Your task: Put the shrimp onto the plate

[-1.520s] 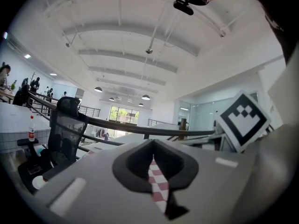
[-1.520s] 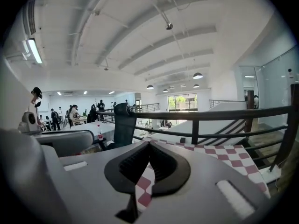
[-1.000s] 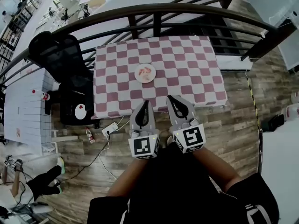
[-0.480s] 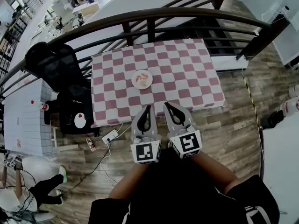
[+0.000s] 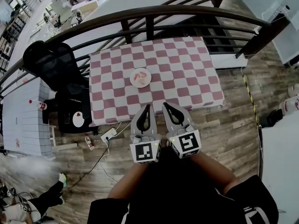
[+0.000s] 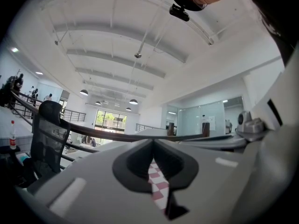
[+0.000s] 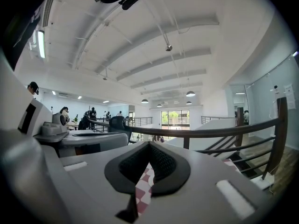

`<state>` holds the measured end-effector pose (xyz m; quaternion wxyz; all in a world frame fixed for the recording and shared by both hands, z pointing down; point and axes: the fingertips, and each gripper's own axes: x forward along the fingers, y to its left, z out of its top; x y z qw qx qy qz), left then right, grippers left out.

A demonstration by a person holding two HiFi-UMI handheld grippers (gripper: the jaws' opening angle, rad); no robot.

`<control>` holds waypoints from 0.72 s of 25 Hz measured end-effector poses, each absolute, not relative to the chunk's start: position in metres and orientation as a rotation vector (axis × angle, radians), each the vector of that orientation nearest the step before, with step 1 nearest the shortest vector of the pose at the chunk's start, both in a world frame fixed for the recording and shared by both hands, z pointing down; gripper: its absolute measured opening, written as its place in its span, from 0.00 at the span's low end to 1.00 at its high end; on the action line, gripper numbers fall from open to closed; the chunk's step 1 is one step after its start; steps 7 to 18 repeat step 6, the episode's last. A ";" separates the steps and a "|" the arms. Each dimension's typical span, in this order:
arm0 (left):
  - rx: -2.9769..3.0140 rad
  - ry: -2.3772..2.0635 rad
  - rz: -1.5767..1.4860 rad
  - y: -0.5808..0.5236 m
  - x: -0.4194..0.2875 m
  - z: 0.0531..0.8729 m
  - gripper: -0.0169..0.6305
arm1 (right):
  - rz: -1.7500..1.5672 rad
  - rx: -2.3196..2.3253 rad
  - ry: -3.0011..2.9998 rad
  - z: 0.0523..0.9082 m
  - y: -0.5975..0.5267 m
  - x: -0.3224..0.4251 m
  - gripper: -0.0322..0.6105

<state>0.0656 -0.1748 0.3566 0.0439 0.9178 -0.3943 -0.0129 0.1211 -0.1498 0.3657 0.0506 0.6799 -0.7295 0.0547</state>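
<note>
Half a second on, holds left gripper [image 5: 146, 110] and right gripper [image 5: 167, 108] side by side over the wood-plank floor [image 5: 233, 115], just short of the surface's [image 5: 182, 73] near edge, much as before. Keeps both pairs of fingers [image 6: 135, 162] pressed together on nothing, dark textured pads [image 7: 161, 164] meeting at the tips. Shows pink shrimp [image 5: 138, 76] lying on the round white plate [image 5: 148, 80], on red-and-white checked cloth, a touch higher in the head view than before, well apart from both grippers.

Plate [image 5: 140, 77] on table [image 5: 187, 73] (railing [image 5: 154, 14] behind), chair [image 5: 51, 64] at its left.
</note>
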 end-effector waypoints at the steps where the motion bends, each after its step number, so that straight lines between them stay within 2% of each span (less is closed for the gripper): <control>1: 2.806 -1.198 -0.035 -0.175 0.067 0.359 0.04 | 0.168 2.068 -2.217 0.367 -0.149 0.121 0.05; 18: 2.811 -1.179 -0.070 -0.181 0.077 0.359 0.04 | 0.147 2.071 -2.209 0.368 -0.152 0.124 0.05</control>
